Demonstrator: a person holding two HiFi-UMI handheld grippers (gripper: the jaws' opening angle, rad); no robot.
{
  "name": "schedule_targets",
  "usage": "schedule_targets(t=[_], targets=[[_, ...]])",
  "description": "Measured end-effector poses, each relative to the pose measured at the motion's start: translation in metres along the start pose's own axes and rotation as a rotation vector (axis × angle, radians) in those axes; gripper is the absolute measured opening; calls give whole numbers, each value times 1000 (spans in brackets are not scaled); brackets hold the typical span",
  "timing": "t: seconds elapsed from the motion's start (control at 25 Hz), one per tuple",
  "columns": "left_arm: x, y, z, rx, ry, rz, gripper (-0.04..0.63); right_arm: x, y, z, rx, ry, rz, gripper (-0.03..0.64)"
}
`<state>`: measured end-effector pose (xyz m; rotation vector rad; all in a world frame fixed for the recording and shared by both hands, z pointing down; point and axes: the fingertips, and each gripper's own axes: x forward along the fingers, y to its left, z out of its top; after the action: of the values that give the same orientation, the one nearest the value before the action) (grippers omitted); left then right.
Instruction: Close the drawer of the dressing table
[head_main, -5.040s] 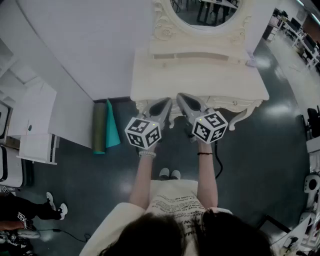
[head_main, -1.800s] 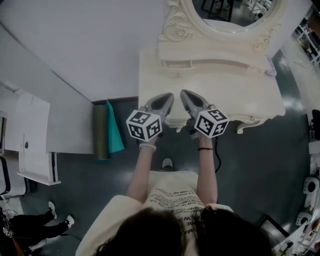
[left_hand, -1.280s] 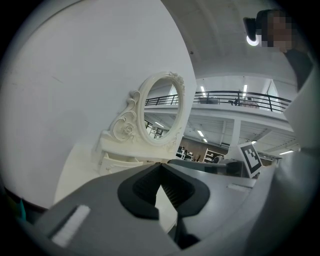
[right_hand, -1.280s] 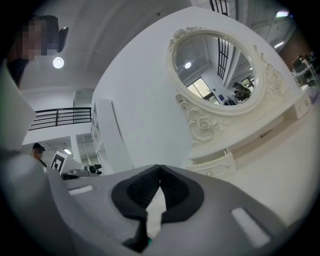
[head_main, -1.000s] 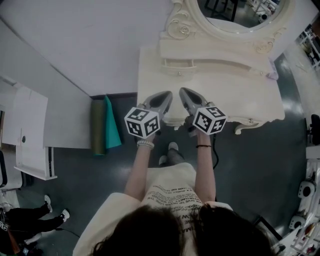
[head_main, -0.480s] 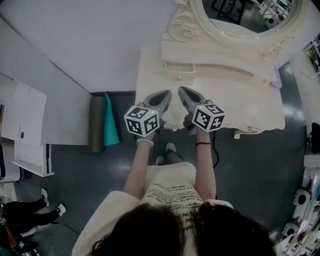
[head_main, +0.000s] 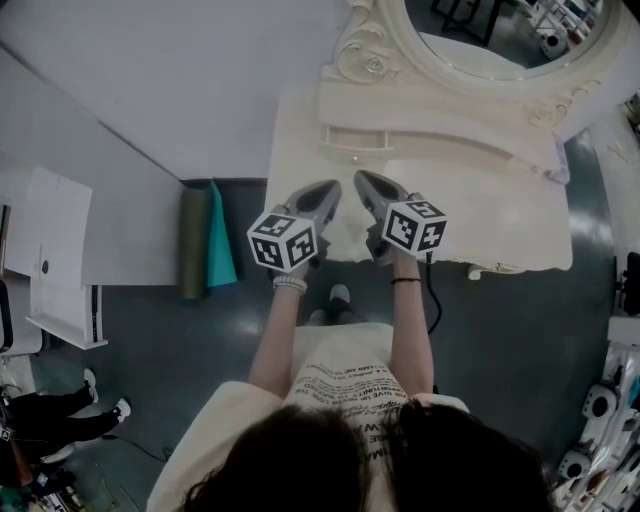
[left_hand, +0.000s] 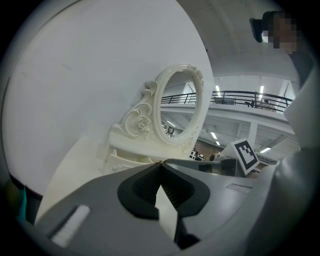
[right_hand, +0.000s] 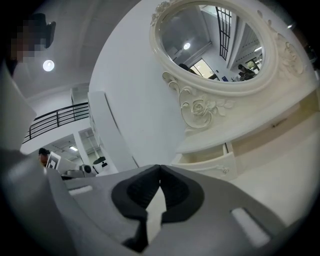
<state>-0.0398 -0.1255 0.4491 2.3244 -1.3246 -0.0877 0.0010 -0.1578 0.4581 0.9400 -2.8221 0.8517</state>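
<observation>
Drawer (head_main: 356, 139) — small cream wooden one below oval mirror (head_main: 480, 40) — juts open at back of cream bench (head_main: 480, 215). Grey left gripper (head_main: 333, 187) and grey right gripper (head_main: 360, 178), jaws pressed together, empty, now closer than before — push still pending.

Cream dressing table (head_main: 480, 215) on dark floor (head_main: 520, 340), mirror stand (head_main: 440, 100) with small pulled-out drawer (head_main: 355, 141) on top.

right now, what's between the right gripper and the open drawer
Only bare tabletop between the right gripper and the open drawer, shown in the head view and the right gripper view.
</observation>
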Motion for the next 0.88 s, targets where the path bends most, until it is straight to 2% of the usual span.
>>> schedule_targets(t=[0.44,0.88], targets=[[6,16,-7,-25,21,40,5,13,-17,-6,41,59,-31,3],[21,28,-11,-54,72,-15,5,27,-36,-16,114,95,-100,3]])
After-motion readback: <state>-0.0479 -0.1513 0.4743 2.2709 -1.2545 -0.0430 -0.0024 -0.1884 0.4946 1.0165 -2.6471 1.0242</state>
